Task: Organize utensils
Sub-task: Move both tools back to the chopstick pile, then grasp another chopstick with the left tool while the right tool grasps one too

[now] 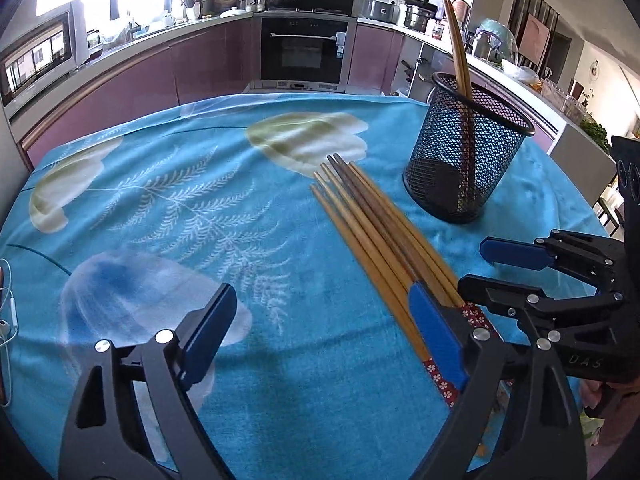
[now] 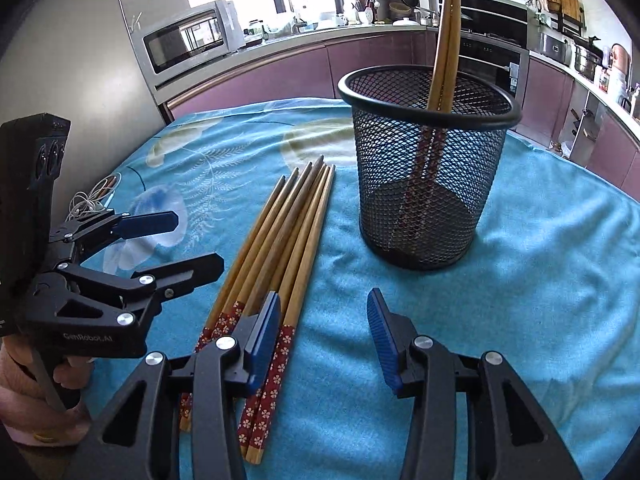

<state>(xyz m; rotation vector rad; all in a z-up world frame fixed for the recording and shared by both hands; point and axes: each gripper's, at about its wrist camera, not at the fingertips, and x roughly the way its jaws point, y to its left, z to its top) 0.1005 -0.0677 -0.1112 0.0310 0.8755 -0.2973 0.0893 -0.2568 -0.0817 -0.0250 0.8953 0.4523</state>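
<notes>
A bundle of wooden chopsticks [image 2: 276, 248] with red flowered ends lies flat on the worktop's blue floral cloth [image 2: 540, 280], tips pointing toward the far edge. Just beside it stands a black mesh cup [image 2: 428, 184] – two more chopsticks [image 2: 446, 32] lean upright inside. The right claw [image 2: 324, 340] hangs released over bare cloth, its left finger above the bundle's flowered ends, gripping nothing. The left claw [image 1: 324, 332] is spread wide and empty – its right finger lies over the bundle's near end. White earphones [image 2: 86, 202] lie at the cloth's left edge.
</notes>
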